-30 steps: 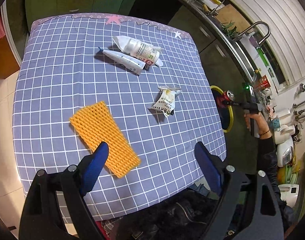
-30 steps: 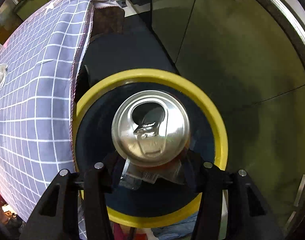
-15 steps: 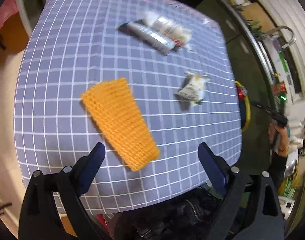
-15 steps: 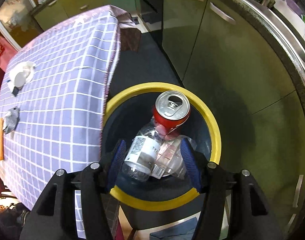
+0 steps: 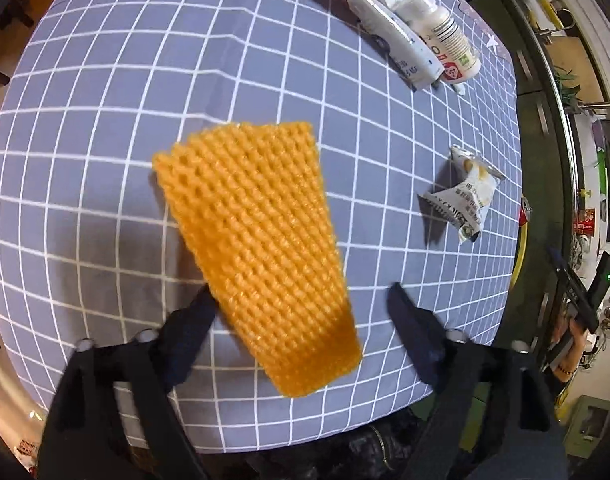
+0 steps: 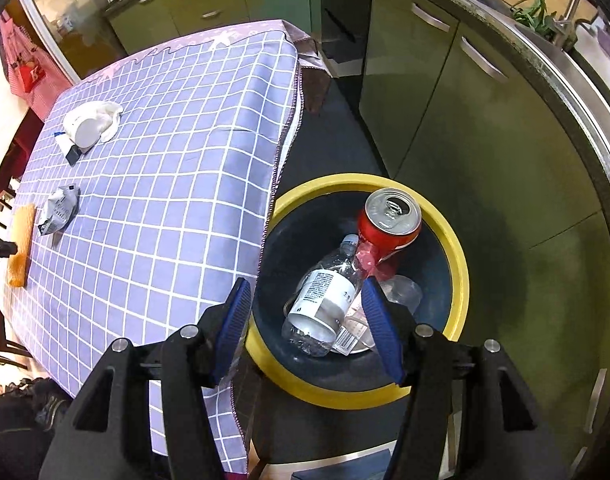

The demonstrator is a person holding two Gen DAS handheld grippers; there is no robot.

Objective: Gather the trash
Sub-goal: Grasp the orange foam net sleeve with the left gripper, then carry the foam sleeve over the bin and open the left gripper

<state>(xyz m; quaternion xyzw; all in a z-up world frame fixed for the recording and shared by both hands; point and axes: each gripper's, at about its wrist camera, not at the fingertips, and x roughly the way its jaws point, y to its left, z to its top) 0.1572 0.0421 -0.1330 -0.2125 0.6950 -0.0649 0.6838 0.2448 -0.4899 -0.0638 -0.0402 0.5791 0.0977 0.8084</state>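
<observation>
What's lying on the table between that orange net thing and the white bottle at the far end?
Only bare checked tablecloth separates the orange foam net from the white bottle and the tube beside it, as the left wrist view shows.

surface: table with purple grid tablecloth (image 5: pixel 105 128) | on it: orange foam net sleeve (image 5: pixel 257 248); crumpled snack wrapper (image 5: pixel 463 204); squeezed tube (image 5: pixel 385 36) touching white plastic bottle (image 5: pixel 445 36)

Red can (image 6: pixel 389 220) and clear bottle (image 6: pixel 325 300) lie in yellow-rimmed bin (image 6: pixel 457 264).
</observation>
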